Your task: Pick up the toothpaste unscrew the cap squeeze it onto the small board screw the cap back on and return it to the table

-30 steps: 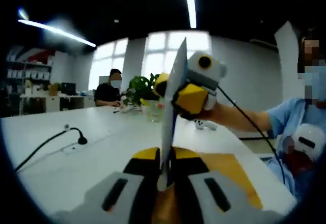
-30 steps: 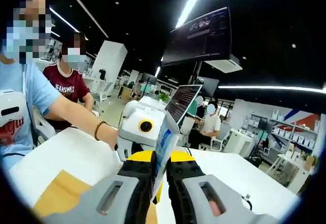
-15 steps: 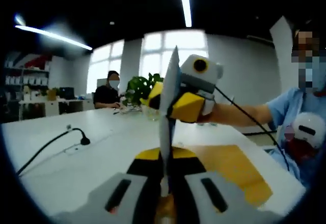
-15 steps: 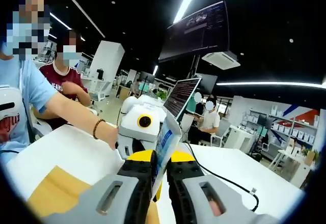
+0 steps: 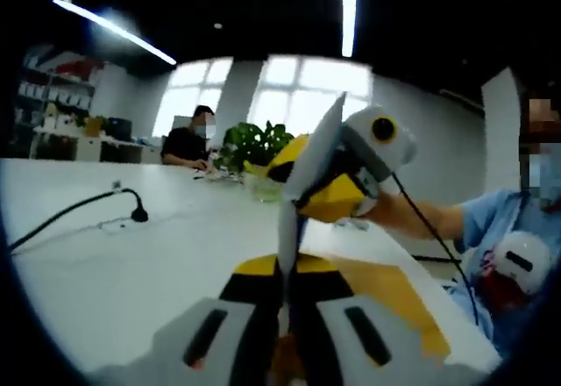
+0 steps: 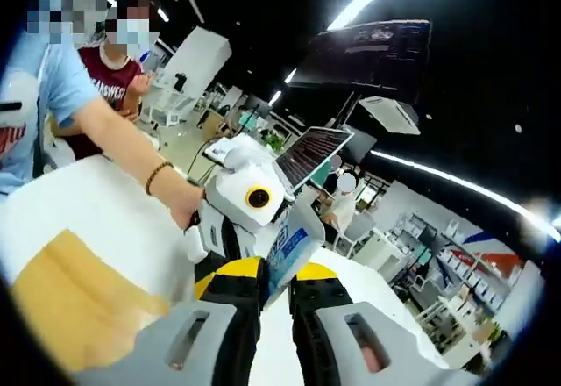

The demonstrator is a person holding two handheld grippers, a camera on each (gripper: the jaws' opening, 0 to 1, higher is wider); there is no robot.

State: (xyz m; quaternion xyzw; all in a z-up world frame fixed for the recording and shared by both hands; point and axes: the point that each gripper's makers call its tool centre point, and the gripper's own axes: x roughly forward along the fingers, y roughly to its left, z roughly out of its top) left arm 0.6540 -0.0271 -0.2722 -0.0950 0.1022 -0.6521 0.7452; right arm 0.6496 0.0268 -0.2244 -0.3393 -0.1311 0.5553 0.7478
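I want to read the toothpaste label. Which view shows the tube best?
The right gripper view: the toothpaste tube shows its printed blue face there. In the left gripper view the tube appears edge-on, a thin pale strip.

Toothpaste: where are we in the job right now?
Done: the toothpaste tube is off the table, raised between both tools. In hand: the left claw clamps one end and the right claw the other. Whether the cap is off I cannot tell. Left: I see no paste on the yellow board; squeezing, recapping and returning seem to remain.
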